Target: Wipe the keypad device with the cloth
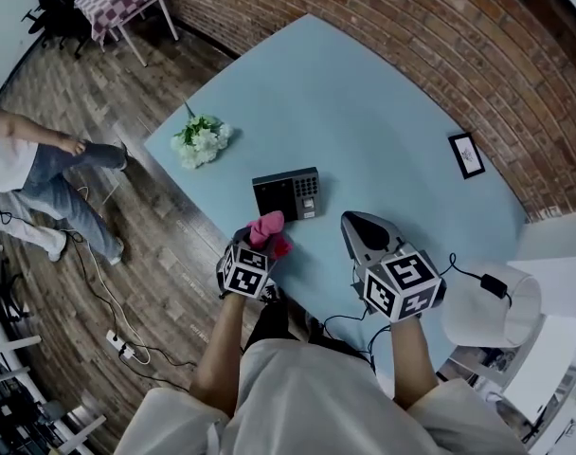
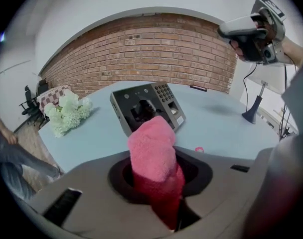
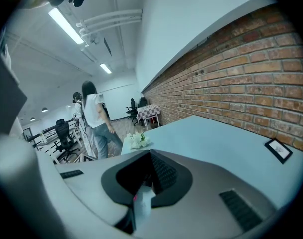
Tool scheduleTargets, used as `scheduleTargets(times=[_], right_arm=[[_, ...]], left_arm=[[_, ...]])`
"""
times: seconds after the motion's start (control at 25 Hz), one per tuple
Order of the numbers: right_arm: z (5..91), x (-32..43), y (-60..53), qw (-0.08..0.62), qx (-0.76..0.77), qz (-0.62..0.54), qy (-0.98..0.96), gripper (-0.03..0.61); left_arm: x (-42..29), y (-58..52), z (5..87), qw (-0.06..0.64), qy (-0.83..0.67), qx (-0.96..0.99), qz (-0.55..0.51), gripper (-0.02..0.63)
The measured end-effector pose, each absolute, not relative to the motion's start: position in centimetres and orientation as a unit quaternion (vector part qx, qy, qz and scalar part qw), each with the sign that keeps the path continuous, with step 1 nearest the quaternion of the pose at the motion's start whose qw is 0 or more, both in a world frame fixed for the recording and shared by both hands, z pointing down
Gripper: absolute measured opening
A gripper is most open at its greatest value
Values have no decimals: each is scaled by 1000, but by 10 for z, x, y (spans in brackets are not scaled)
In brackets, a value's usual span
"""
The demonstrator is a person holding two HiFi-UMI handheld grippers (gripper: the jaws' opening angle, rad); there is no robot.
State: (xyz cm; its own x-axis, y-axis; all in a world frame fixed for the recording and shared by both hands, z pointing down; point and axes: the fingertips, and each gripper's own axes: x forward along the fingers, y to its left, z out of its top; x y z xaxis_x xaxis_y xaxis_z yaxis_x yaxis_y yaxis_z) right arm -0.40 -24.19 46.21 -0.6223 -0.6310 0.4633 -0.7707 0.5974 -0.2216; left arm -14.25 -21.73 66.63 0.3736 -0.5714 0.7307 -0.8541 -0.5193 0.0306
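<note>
Cloth gripped and poised just short of the keypad device, wipe not yet begun

Your left gripper (image 1: 261,243) pinches the pink cloth (image 2: 152,153) as a thick roll that sticks out past its jaws, and its tip hangs just on your side of the keypad device (image 1: 286,194), which sits tilted up on the blue table (image 1: 364,112). Your right gripper (image 1: 358,224) has its jaws pressed together on nothing and floats to the right of the device, apart from it. I judge the device to be loose, so with nothing bracing it a hard push could slide it off toward the white flowers (image 1: 201,142) beyond its left. The roll may also bend and let hard jaw tips scrape the keys, or drag free if you wipe sideways too fast
</note>
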Motion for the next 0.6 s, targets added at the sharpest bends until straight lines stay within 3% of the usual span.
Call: scheduleTargets(times=[0.36,0.6], right_arm=[[454,1,-233,165,396,200,-881,21],[453,6,-227,165,399,202,-879,21]], left_arm=[[-136,-266,584,125,-480,822,279,129],[-123,-298,572,110,-484,823,278,129]])
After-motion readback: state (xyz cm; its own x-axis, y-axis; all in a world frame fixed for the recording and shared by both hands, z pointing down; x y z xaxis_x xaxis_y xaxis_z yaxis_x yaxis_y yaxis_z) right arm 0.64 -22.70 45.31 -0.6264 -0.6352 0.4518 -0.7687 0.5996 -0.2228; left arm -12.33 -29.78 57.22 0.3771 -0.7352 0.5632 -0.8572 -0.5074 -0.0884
